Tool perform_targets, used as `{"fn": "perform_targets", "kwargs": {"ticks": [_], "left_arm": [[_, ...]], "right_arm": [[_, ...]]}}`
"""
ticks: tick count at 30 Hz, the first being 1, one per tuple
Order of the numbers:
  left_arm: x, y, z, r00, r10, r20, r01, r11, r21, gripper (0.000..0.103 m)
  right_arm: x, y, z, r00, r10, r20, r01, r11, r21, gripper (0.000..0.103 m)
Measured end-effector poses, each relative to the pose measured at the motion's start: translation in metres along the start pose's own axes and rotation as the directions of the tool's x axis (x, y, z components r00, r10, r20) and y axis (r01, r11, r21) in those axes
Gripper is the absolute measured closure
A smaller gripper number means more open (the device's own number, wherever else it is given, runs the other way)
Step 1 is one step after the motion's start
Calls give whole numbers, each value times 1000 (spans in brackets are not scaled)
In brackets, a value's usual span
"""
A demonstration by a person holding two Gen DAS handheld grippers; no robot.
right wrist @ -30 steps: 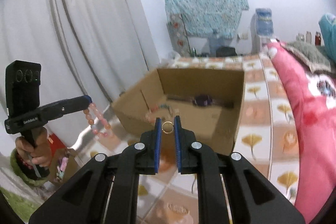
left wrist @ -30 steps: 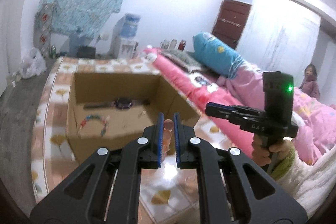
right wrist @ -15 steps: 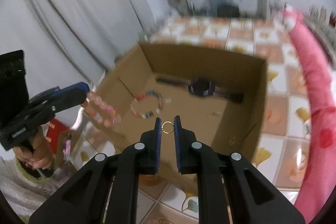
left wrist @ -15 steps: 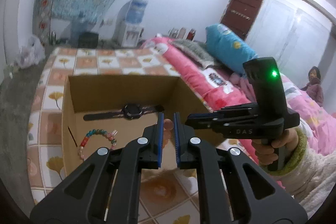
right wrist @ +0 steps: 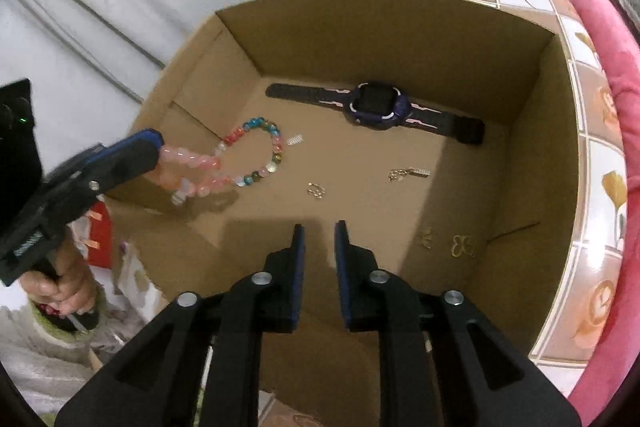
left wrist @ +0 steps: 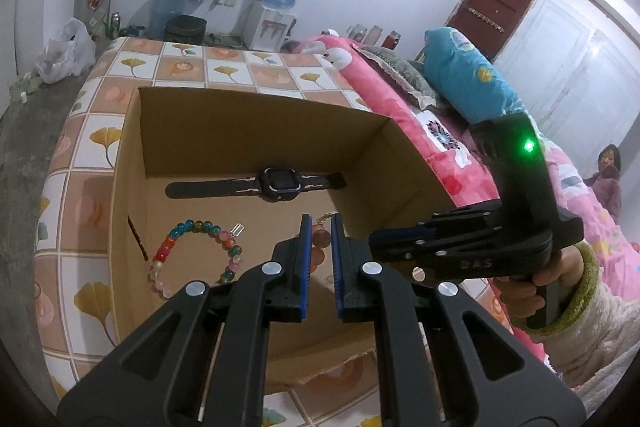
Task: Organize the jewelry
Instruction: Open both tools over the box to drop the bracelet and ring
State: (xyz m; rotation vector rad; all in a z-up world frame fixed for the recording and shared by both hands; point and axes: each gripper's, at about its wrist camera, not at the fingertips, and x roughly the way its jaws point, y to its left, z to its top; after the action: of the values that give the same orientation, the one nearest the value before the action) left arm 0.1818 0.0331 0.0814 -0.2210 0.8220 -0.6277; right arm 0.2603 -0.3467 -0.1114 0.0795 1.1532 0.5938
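An open cardboard box [right wrist: 380, 39] [left wrist: 248, 131] holds a dark watch [right wrist: 378, 105] [left wrist: 280, 183], a multicoloured bead bracelet [right wrist: 264, 143] [left wrist: 196, 251] and several small gold pieces [right wrist: 408, 173]. My left gripper [left wrist: 318, 223] [right wrist: 148, 147] is shut on a pink bead bracelet [right wrist: 192, 171] [left wrist: 320, 239], which dangles just inside the box's left wall. My right gripper [right wrist: 319, 227] [left wrist: 376, 239] points down over the box's near part. Its jaws are opening with nothing between them.
The box stands on a tile-patterned sheet [left wrist: 92, 147]. A pink quilt [right wrist: 616, 75] runs along its right side and a white curtain [right wrist: 100, 7] hangs to the left. A red packet [right wrist: 100, 239] lies outside the box's left wall. A person [left wrist: 608, 171] sits far right.
Both grippers have come down and forward over the box. The right gripper's jaws have parted and the gold ring they held is gone from them. The left one keeps the pink bracelet.
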Motion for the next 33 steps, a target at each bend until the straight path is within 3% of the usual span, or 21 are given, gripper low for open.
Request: {"fn": "perform_targets", "kwargs": {"ticks": [5,8,13,18,21,29,33], "left_arm": [[4,-4,3,1000,15,-10,-15,1000,4,94],[6,-7,4,1000,25,-17,-25,1000,9,94],[12,-14,13,999,33,-43,-32,999,24,94],[30,-16,31,994,47,-102,-43,998,37,94],[48,-16,45,985,63,-158,-58,998,36,94],[90,-13,64,960,3,-280,-12,999,-29,94],[111,-2,62,932,57,-358,-80,996,-50,88]], "right_arm": [[-10,-4,-4,999,32,38,-33,999,20,82],[-27,-8,-8,993,54,104,-58,998,34,82],[-62,-15,-26,963,92,252,-111,992,60,78],[-80,-27,-46,932,109,346,-153,983,101,77],[-85,-36,-55,917,129,376,-188,974,124,77],[-98,-64,-69,902,120,414,-205,964,169,77],[-100,-74,-74,900,109,421,-204,961,187,73]]}}
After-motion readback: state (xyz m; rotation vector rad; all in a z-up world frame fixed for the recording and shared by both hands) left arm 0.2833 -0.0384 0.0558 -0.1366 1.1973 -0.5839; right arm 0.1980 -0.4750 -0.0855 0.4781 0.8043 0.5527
